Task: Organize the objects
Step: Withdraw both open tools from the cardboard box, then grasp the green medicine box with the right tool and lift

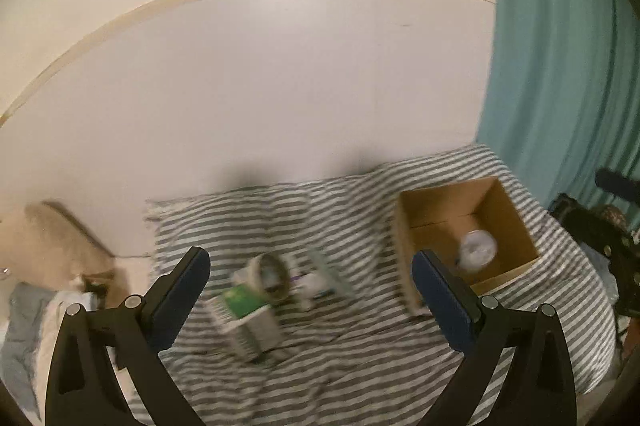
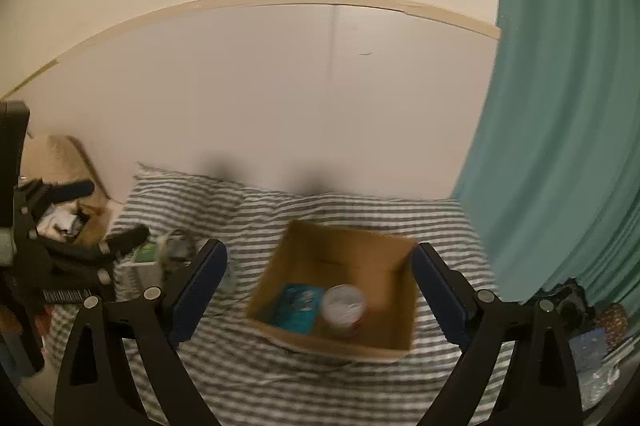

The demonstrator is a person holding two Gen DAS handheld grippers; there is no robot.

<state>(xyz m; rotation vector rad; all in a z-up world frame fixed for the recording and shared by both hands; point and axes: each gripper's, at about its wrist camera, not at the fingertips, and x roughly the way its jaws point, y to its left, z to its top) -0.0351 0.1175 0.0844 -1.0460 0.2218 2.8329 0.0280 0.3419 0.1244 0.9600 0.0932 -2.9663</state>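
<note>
An open cardboard box (image 2: pixel 340 258) sits on a grey-and-white striped sheet (image 2: pixel 304 378). Inside it lie a teal packet (image 2: pixel 298 308) and a round white-topped can (image 2: pixel 344 308). My right gripper (image 2: pixel 320 252) hangs above the box, open and holding nothing. In the left wrist view the box (image 1: pixel 500 222) is at the right with the can (image 1: pixel 478 250) in it. Left of it lie a green-and-white carton (image 1: pixel 244 318), a tape roll (image 1: pixel 272 274) and a blurred white packet (image 1: pixel 320 282). My left gripper (image 1: pixel 311 258) is open and empty above these.
A white wall backs the striped bed. A teal curtain (image 2: pixel 560 145) hangs at the right. A beige cushion-like thing (image 1: pixel 60 242) and crumpled cloth (image 1: pixel 28 338) lie off the bed's left side. Dark clutter (image 1: pixel 612 258) stands at the right edge.
</note>
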